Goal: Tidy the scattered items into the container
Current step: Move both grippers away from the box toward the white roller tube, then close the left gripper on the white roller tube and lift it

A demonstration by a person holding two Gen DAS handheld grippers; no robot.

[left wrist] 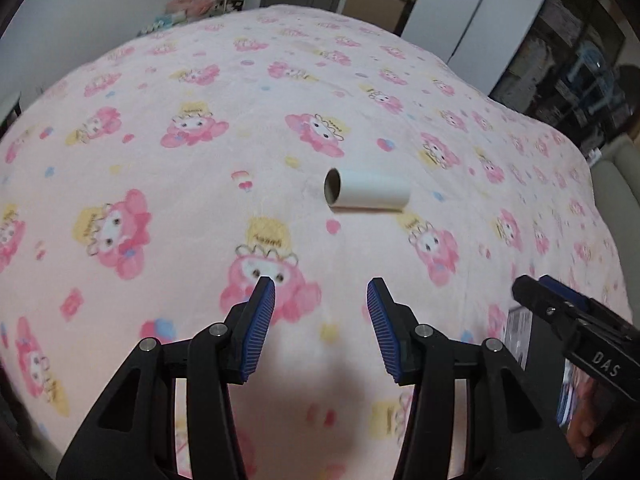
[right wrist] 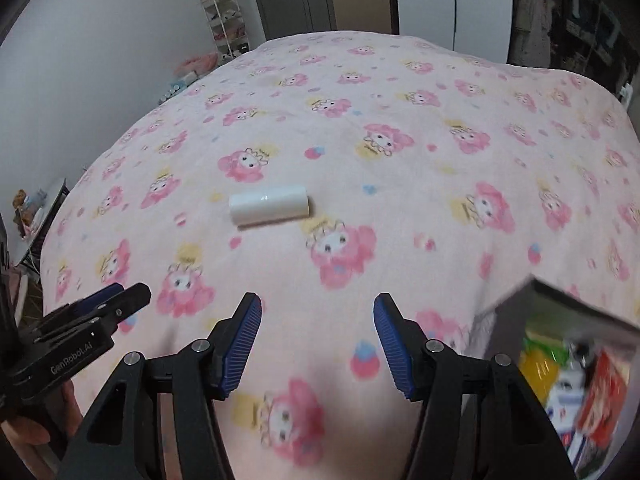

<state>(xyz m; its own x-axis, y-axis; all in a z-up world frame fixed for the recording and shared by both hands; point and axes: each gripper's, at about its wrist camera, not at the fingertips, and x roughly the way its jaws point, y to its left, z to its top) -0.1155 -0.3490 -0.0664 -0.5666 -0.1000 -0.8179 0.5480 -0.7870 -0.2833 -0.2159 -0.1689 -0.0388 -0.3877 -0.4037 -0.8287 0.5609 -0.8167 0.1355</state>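
A: Where's the white roll [left wrist: 366,191] in relation to the two tools?

B: It lies on its side on the bed [left wrist: 200,80], out in the open on the pink blanket, ahead of both. In the left wrist view it sits beyond the left hand-held gripper [left wrist: 321,294], a little to the right of the line between its fingertips. In the right wrist view the same roll [right wrist: 269,204] is ahead and off to the left of the right hand-held gripper [right wrist: 318,310].

A: And its long axis?

B: Crosswise to both — it runs left to right across each view. The hollow end faces left in the left view.

A: Are the jaws ready?

B: Both stand apart with nothing between the blue pads, and neither touches the roll. The left pair looks a bit narrower than the right.

A: Which is nearer?

B: Hard to call; the roll sits roughly between them. My guess is the left has the straighter line, needing only a small shift to the right. As the jaws stand, they would close along the roll's length, so I'd judge a wrist turn is needed to pinch across its width.

A: The container [right wrist: 560,344]?

B: Low right in the right view, just beside that gripper — already holding colourful packets, blurred.
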